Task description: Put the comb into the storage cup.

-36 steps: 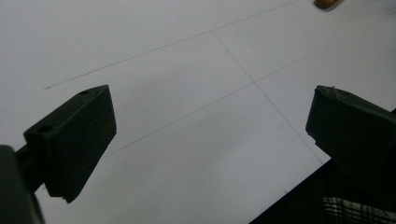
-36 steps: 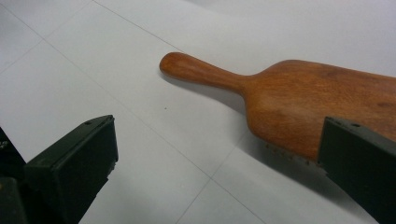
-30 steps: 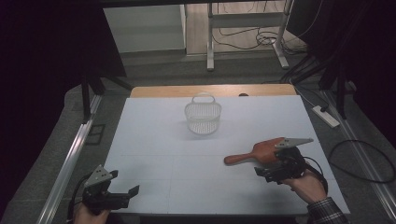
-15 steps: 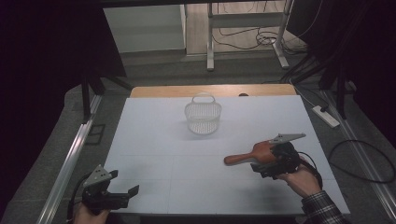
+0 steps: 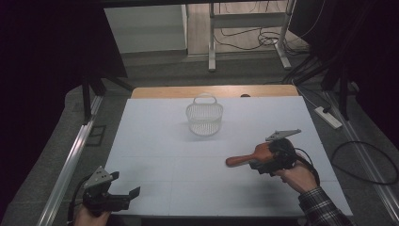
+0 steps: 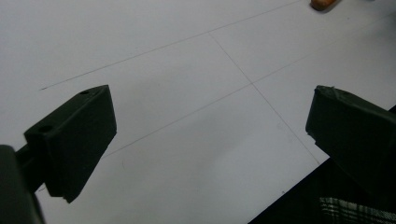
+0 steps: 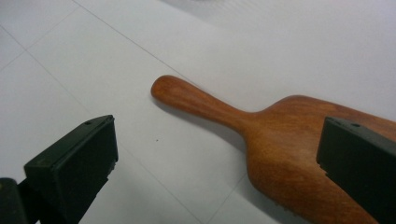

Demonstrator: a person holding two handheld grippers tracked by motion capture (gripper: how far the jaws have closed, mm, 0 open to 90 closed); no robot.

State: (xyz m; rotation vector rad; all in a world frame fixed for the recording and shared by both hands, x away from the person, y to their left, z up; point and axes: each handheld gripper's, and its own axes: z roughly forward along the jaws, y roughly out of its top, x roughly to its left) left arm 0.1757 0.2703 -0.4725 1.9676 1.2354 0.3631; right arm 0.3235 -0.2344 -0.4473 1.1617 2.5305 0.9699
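A wooden brush [image 5: 244, 158] lies flat on the white table sheet [image 5: 155, 141] at the right, its handle [image 7: 196, 102] pointing left. My right gripper [image 5: 261, 165] sits low over the brush's broad head [image 7: 299, 158], open, with one jaw above the head and the other over bare sheet beside the handle. It grips nothing. My left gripper [image 5: 126, 196] rests at the front left corner, open and empty [image 6: 210, 121]. The brush's handle tip [image 6: 322, 3] shows at the top edge of the left gripper view.
A white mesh basket [image 5: 204, 118] with a handle stands upright at the middle back of the sheet. A metal rail [image 5: 70, 160] runs along the table's left side. On the floor to the right lie a power strip [image 5: 329, 117] and cables.
My right gripper has shifted slightly forward and left over the brush's head. The brush, basket and left gripper have stayed in place.
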